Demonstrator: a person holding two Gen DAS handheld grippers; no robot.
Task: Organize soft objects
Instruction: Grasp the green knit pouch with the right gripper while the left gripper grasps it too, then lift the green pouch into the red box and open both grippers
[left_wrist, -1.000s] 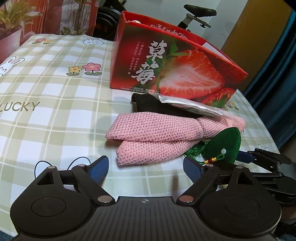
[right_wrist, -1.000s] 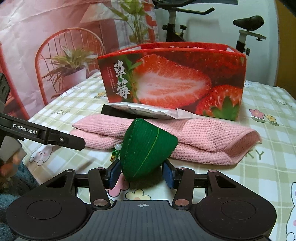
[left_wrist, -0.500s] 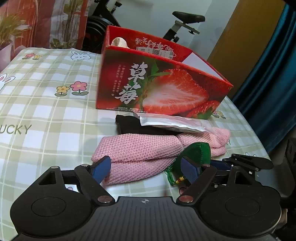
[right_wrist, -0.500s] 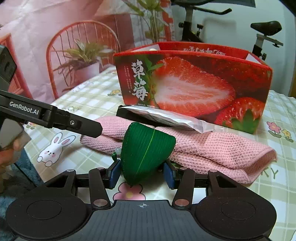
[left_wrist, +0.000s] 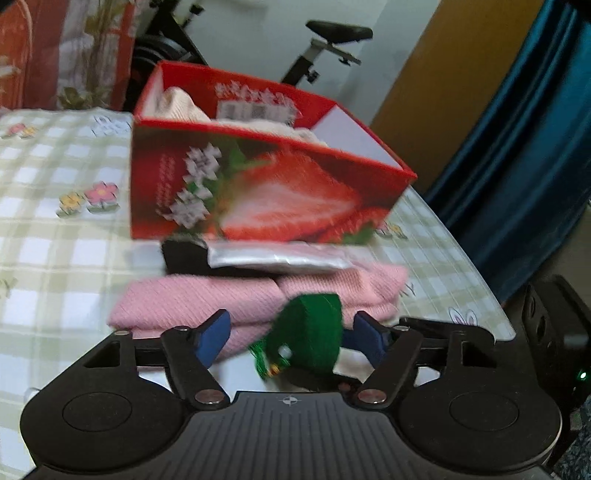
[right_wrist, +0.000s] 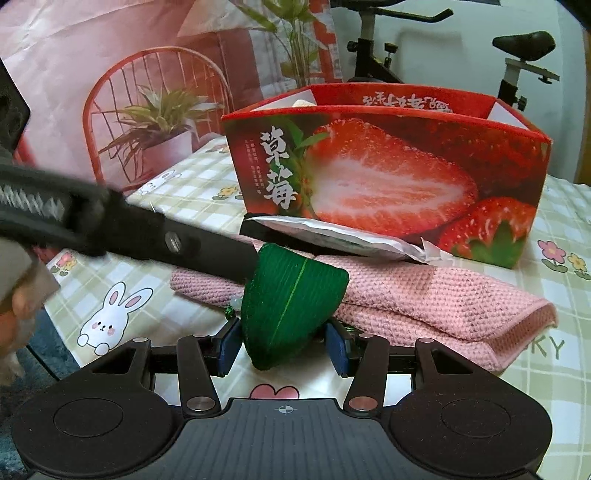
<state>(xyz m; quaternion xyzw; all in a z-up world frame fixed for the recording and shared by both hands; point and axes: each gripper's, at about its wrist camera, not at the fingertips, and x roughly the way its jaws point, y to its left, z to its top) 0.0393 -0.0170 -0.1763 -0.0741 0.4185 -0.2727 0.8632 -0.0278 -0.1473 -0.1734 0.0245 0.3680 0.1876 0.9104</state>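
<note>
We see the tabletop (right_wrist: 561, 206) in its green-checked cloth with bunnies and flowers filling the lower half of both views. At centre frame stands the red strawberry box (right_wrist: 388, 177), open at the top, with a pale soft thing (left_wrist: 181, 105) showing inside it at upper left of the left wrist view. Along the foot of the box lies the pink knitted towel (right_wrist: 436, 299), folded, stretching across the middle of the right wrist view. Wedged between towel and box we spot a silver packet (right_wrist: 332, 236) lying on something black (left_wrist: 184, 256).

Now the right gripper (right_wrist: 282, 343), bottom centre of its own view: its fingers (right_wrist: 338, 349) are about half open and pressed on either side of the green dumpling-shaped plush (right_wrist: 291, 306), held point down just in front of the towel. A small bead and green tassel (left_wrist: 271, 360) hang at its left side.

The left gripper (left_wrist: 291, 338) comes in from the left edge of the right wrist view, one black finger reaching the plush. In its own blurred view the plush sits between its blue fingers (left_wrist: 212, 338), which are closing; we can't tell whether they touch it.
</note>
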